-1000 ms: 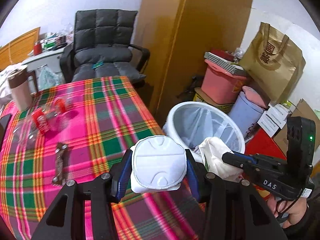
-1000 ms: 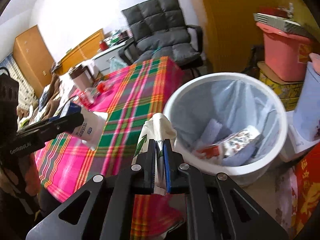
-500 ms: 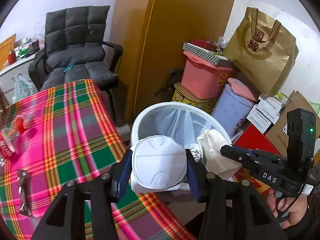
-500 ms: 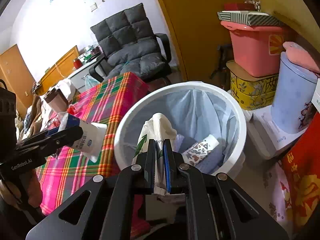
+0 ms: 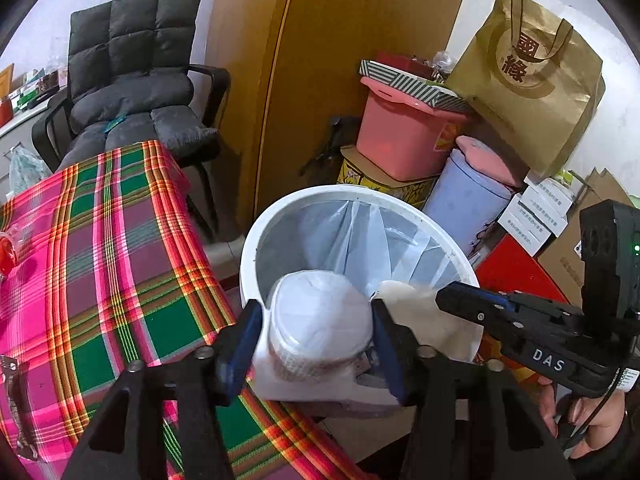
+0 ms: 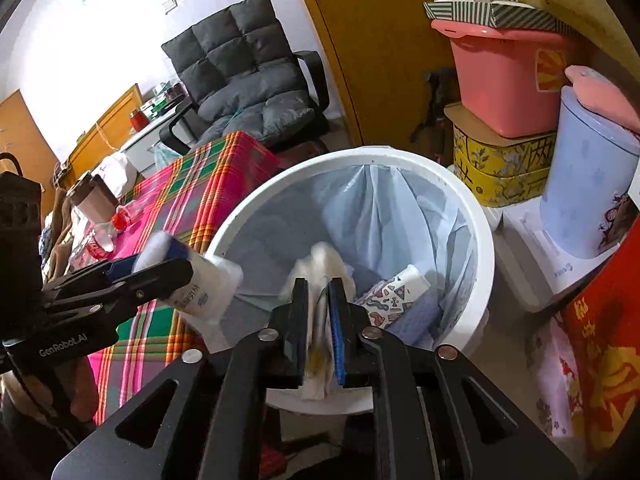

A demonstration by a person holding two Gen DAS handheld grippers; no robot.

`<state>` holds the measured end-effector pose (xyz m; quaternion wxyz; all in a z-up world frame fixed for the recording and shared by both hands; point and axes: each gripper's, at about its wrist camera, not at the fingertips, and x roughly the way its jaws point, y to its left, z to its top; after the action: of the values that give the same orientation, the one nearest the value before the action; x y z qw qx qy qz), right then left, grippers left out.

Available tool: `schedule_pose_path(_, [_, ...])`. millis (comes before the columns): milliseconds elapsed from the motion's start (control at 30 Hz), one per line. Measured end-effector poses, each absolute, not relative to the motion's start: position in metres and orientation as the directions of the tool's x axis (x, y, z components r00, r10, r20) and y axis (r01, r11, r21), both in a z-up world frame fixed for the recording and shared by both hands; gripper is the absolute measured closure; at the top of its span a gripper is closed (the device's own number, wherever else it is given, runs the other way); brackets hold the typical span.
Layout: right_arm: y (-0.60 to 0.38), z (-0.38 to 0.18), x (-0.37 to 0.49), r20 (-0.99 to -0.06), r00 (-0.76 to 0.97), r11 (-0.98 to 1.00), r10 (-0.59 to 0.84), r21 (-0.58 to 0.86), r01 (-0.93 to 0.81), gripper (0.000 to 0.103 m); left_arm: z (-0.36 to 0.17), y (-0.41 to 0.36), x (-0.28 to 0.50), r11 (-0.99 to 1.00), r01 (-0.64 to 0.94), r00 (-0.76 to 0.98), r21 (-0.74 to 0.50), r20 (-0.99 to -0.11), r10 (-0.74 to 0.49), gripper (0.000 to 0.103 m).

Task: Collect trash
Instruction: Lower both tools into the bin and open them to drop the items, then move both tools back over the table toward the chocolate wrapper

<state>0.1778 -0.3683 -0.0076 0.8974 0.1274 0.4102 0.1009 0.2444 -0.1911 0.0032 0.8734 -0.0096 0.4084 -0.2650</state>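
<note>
My left gripper holds a white plastic cup container, blurred and tilted, over the near rim of the white trash bin. Its jaws stand slightly apart from the container. My right gripper has its jaws a little parted around a crumpled white wrapper, blurred, above the bin. The bin has a pale liner and holds a patterned packet. The right gripper also shows in the left wrist view, and the left gripper shows in the right wrist view.
A table with a pink-green plaid cloth stands left of the bin, with a bottle and a cup on it. A grey chair, a pink tub, a lavender bin, a paper bag and boxes crowd behind.
Both grippers moved from over the table to above the bin. The right jaws have parted slightly, the wrapper blurs. The cup container has tilted and blurs in the left jaws.
</note>
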Motion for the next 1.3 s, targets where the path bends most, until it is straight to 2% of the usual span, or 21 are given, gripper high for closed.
schedule_pose_path(100, [-0.369, -0.006, 0.178, -0.703, 0.65, 0.944, 0.29, 0.32, -0.076, 0.068, 0.004, -0.189, 0.244, 0.859, 0.451, 0.531, -0.241, -0.701, -0.475, 0.044])
schedule_pose_path(500, [-0.372, 0.0, 0.166, -0.696, 0.662, 0.946, 0.279, 0.316, -0.067, 0.068, 0.014, -0.188, 0.239, 0.839, 0.465, 0.528, -0.285, -0.671, -0.52, 0.044])
schedule_pose_path(1300, [-0.379, 0.002, 0.156, -0.672, 0.68, 0.938, 0.294, 0.339, -0.071, 0.068, 0.029, -0.192, 0.222, 0.809, 0.508, 0.523, -0.296, -0.641, -0.563, 0.044])
